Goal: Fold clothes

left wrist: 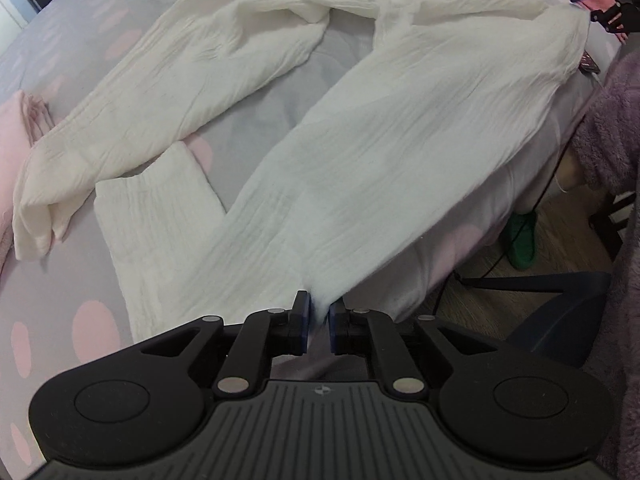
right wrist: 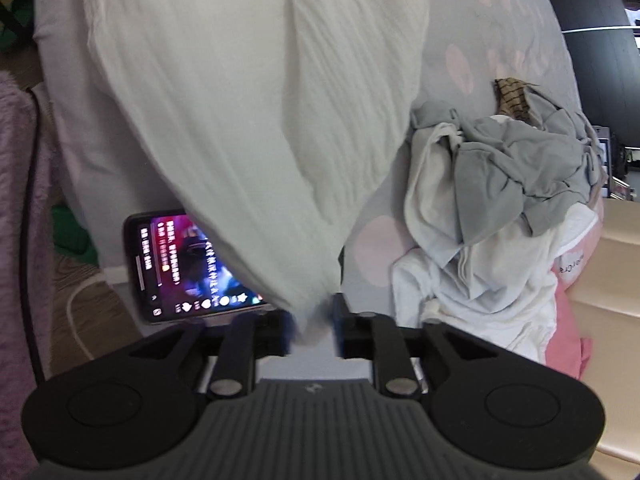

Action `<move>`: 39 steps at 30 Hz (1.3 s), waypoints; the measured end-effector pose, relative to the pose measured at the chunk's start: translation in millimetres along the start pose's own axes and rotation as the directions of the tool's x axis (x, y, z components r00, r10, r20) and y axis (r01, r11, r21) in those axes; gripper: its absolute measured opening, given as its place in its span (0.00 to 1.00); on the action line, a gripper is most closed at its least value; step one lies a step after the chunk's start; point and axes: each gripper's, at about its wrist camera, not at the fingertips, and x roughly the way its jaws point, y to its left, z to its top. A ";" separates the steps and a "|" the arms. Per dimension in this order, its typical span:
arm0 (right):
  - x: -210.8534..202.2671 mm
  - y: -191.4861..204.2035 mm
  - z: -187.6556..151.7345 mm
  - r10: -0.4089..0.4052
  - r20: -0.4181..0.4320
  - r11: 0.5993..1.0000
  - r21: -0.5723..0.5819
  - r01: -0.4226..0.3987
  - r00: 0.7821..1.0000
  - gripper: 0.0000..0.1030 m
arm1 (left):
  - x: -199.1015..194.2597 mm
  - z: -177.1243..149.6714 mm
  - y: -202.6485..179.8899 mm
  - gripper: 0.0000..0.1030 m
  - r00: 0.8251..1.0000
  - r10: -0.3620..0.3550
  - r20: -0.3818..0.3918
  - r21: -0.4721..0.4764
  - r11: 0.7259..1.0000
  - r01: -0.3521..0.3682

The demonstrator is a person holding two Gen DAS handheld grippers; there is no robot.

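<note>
White crinkled trousers (left wrist: 360, 140) lie spread over a bed with a grey sheet dotted pink (left wrist: 60, 40). One leg runs from my left gripper (left wrist: 318, 314) up to the far right, and the other leg (left wrist: 180, 92) bends off to the left. The left jaws stand a little apart with a tip of the fabric between them and a gap showing below it. In the right wrist view the same white cloth (right wrist: 248, 100) narrows down to a bunch between the fingers of my right gripper (right wrist: 314, 328). Its jaws stand wider than the bunch and do not pinch it.
A phone with a lit screen (right wrist: 192, 268) lies just left of the right gripper. A pile of grey and white clothes (right wrist: 500, 200) sits to its right. Folded pink cloth (left wrist: 16, 140) lies at the bed's left. A purple fleece sleeve (left wrist: 616, 120), the wooden floor and a dark chair (left wrist: 560, 312) lie beyond the bed's right edge.
</note>
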 end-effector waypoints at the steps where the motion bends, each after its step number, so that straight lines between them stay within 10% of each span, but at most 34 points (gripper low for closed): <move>1: -3.2 -2.2 -0.5 0.003 0.005 1.000 0.011 -0.004 1.000 0.35 | -3.4 -0.8 -1.2 0.18 1.000 -0.011 0.005 0.001 1.000 0.011; 9: -25.6 -29.8 5.2 -0.011 -0.011 0.991 0.130 0.013 1.000 0.51 | -48.0 -9.9 28.1 0.41 0.991 -0.061 0.115 -0.117 0.990 0.074; 21: -70.9 -37.1 90.6 -0.144 0.263 0.939 0.340 0.048 0.954 0.51 | -26.5 2.4 133.4 0.43 0.979 0.123 0.165 -0.455 0.890 -0.035; 28: -78.2 -25.7 136.7 -0.181 0.436 0.855 0.512 -0.078 0.882 0.53 | 22.6 3.0 170.9 0.44 0.975 0.171 0.141 -0.546 0.835 -0.068; 33: -55.1 -21.1 146.4 -0.143 0.439 0.796 0.583 -0.161 0.887 0.53 | 42.5 -3.1 178.4 0.45 0.976 0.119 0.182 -0.600 0.800 0.015; 35: -47.9 -20.1 149.2 -0.133 0.434 0.795 0.583 -0.165 0.891 0.53 | 48.0 -3.6 176.5 0.42 0.976 0.107 0.191 -0.597 0.801 0.029; 39: -34.9 -14.9 152.1 -0.114 0.406 0.793 0.588 -0.163 0.907 0.53 | 48.4 -2.7 170.7 0.06 0.972 0.094 0.216 -0.582 0.812 0.051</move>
